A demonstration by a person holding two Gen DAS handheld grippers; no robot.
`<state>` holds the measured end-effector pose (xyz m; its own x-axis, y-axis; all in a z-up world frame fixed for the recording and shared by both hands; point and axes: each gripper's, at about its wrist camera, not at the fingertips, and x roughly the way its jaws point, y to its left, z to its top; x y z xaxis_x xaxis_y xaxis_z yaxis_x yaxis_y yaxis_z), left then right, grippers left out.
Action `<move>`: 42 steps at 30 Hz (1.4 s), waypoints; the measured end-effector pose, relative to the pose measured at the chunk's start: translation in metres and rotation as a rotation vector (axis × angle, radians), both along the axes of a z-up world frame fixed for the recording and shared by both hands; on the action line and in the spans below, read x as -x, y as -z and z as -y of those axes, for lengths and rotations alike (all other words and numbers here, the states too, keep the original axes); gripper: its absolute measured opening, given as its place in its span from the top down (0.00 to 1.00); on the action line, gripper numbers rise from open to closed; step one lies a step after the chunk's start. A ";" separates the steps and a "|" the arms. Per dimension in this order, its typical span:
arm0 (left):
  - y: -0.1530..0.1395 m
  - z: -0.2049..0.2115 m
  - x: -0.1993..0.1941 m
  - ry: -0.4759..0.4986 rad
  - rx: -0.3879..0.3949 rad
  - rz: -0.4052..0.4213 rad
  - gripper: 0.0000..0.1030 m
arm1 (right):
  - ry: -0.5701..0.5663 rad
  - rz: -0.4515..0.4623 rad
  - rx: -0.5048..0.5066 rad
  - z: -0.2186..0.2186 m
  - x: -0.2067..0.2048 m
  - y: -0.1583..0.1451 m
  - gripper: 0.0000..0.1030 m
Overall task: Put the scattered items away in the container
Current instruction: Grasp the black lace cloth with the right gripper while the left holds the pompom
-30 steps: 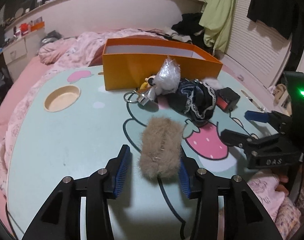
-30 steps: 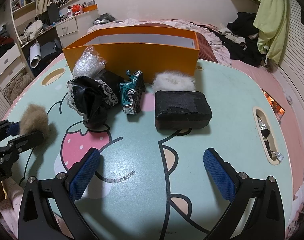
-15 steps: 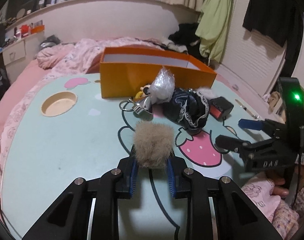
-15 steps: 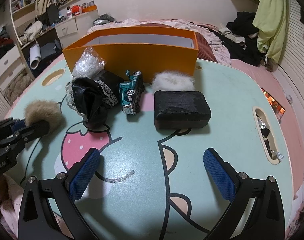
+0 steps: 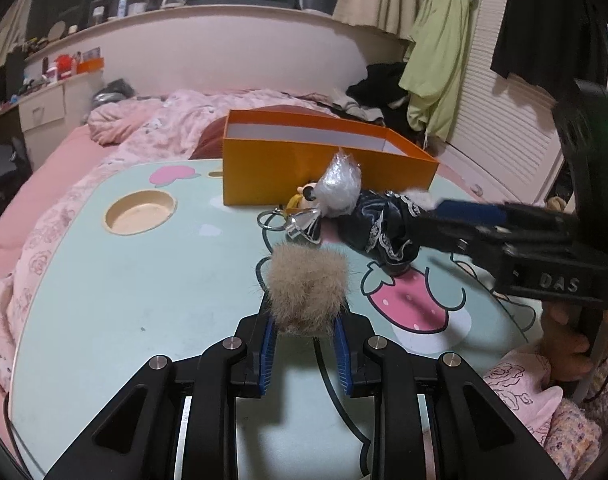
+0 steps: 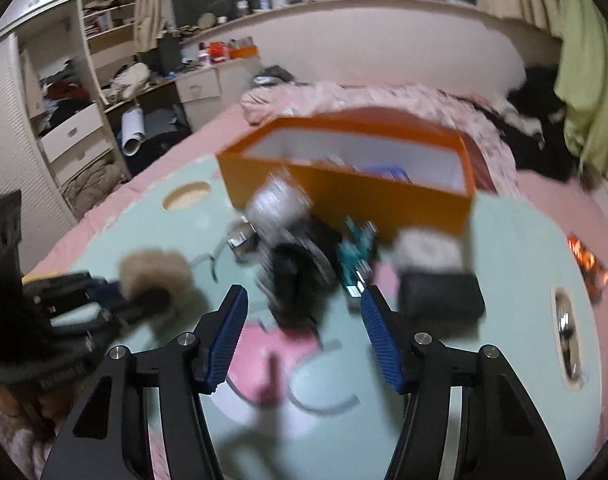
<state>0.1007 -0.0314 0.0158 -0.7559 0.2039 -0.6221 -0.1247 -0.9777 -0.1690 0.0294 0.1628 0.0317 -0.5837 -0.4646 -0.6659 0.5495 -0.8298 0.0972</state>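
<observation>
L gripper (image 5: 306, 330): pinching the tan fur pom-pom (image 5: 306, 288) btwn its blue pads, pom bulging above the fingertips, held just over the table.
R gripper (image 6: 304, 330): jaws closing, nothing btwn them; blue pads apart, hanging above the pile of items. Seen from L cam it reaches in from the right, over the black cloth.
R hand (image 5: 564, 344): wrapped round the R gripper's handle, pink floral sleeve below it.
Container: orange box (image 5: 324, 170), open top, white inside, at the far side of the table. R view shows sth blue inside it, too blurred to name.
Table (image 5: 123, 300): mint top w/ strawberry cartoon print and a round tan cup recess far left.
Clear wrap bundle (image 5: 340, 188): crinkly, upright, just in front of the box wall.
Keyring charm (image 5: 299, 220): metal ring + silver bit, beside the bundle, near side.
Black lace cloth (image 5: 384, 224): bunched, right of the bundle, touching it.
Toy car (image 6: 356, 256): teal, btwn black cloth and black block, close to the box front; blurred.
Black block (image 6: 442, 296): flat on the table right of the car.
White fluff (image 6: 428, 248): behind the block, against the box.
R view: heavy motion blur.
Backdrop: pink bedding (image 5: 151, 120) behind the table, green garment (image 5: 440, 64) hanging at right.
</observation>
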 end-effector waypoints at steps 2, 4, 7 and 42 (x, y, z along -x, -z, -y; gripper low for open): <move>0.000 0.001 0.000 -0.002 -0.005 -0.002 0.77 | -0.025 -0.016 -0.019 0.015 0.004 -0.004 0.44; 0.000 0.002 0.000 -0.002 -0.007 -0.003 0.77 | -0.049 -0.016 -0.059 0.028 0.011 0.000 0.61; 0.000 0.002 -0.001 -0.004 -0.007 -0.006 0.77 | -0.039 0.005 -0.150 0.040 0.016 0.014 0.89; -0.007 -0.028 -0.003 0.206 0.059 0.047 0.78 | -0.003 0.063 -0.035 -0.024 -0.025 0.019 0.68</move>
